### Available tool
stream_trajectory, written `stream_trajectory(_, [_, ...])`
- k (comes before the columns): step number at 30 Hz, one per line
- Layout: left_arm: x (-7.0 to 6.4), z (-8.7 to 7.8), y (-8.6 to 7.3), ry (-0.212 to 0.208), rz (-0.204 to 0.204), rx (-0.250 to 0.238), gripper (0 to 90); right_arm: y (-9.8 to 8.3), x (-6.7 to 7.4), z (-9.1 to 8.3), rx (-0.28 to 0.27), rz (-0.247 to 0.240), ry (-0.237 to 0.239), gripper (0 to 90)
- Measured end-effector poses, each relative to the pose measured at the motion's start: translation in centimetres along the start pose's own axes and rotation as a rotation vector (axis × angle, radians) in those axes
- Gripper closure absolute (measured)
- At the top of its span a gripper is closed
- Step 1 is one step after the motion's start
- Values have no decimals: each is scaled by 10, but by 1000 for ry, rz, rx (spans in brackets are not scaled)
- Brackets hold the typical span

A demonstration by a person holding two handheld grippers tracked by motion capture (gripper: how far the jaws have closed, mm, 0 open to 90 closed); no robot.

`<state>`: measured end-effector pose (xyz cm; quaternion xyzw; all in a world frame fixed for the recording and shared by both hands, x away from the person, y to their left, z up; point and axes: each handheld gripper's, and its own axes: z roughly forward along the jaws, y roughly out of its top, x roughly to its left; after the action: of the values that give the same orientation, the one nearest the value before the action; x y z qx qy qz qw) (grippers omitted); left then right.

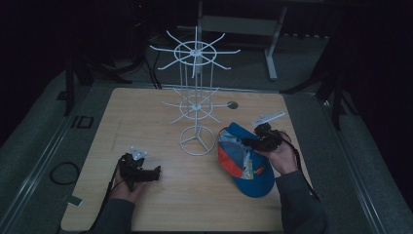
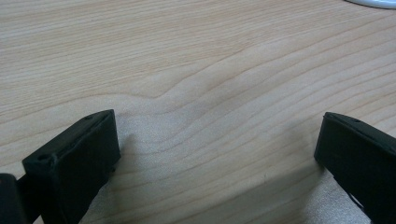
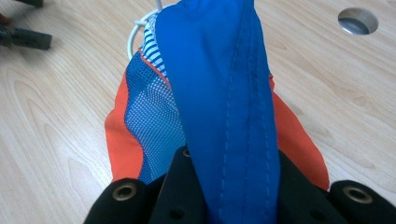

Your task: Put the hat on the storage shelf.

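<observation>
Blue cap (image 3: 224, 93) fabric sits pinched in my right gripper (image 3: 229, 186), so I should lift gently toward the white rack (image 1: 196, 97) while my left gripper (image 2: 215, 154) rests wide apart, empty.

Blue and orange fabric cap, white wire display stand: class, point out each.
Blue and orange fabric cap (image 1: 253, 178), high view, on its blue brim.
White wire display stand (image 1: 197, 141), high view, on its round base.

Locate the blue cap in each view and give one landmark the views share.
High view: the blue cap lies right of centre on the table, beside the white wire rack, the right tongs on it.
Left gripper view: not in it; bare wood between the open jaws.
Right gripper view: centre, its blue fabric running up from the shut jaws.
Shared landmark: the light wood tabletop.
</observation>
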<state>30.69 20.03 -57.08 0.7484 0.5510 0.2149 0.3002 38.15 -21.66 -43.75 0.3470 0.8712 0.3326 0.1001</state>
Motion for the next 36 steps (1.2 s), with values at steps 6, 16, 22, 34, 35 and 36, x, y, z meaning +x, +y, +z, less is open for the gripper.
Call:
stream_trajectory(6, [0,0,0,0,0,0,1,1,1,-8,-37,5,13,878])
stream_trajectory(16, [0,0,0,0,0,0,1,2,3,-20,-94,8,28,878])
stream_trajectory(22, [0,0,0,0,1,2,0,3,4,-28,-125,7,29,878])
stream_trajectory(34, [0,0,0,0,0,1,0,6,5,-41,-172,5,38,878])
stream_trajectory(35, [0,0,0,0,1,2,0,6,5,-42,-176,4,39,878])
stream_trajectory(36, [0,0,0,-1,0,2,0,6,5,-43,-181,5,38,878])
